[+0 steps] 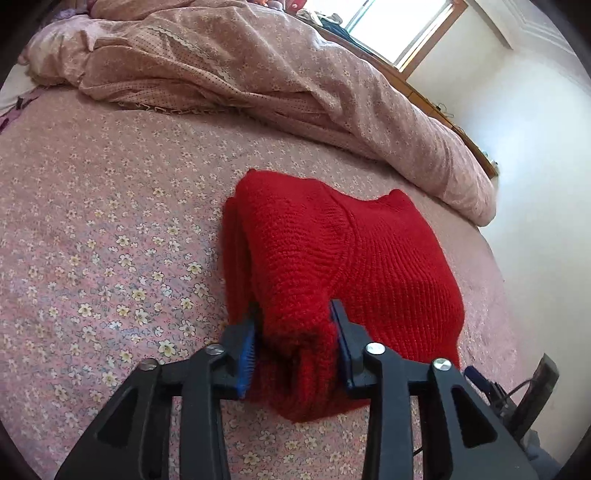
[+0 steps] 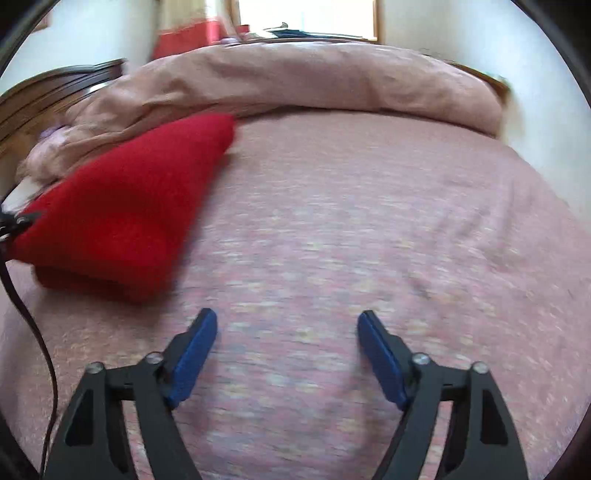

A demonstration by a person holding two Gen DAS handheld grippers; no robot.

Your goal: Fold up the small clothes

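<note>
A red knitted garment point(image 1: 343, 266) lies folded in layers on the pink flowered bed sheet point(image 1: 110, 240). My left gripper point(image 1: 295, 314) is shut on its near edge, with thick red knit bunched between the blue pads. In the right wrist view the same red garment point(image 2: 122, 218) lies at the left, folded. My right gripper point(image 2: 286, 325) is open and empty, over bare sheet to the right of the garment and apart from it. The right view is blurred by motion.
A rumpled pink quilt point(image 1: 229, 62) is heaped along the far side of the bed, also in the right wrist view point(image 2: 314, 77). A dark wooden headboard point(image 2: 44, 96) stands at the left. A window point(image 1: 399, 26) and white walls lie beyond the bed. A black cable point(image 2: 33, 332) hangs at the left.
</note>
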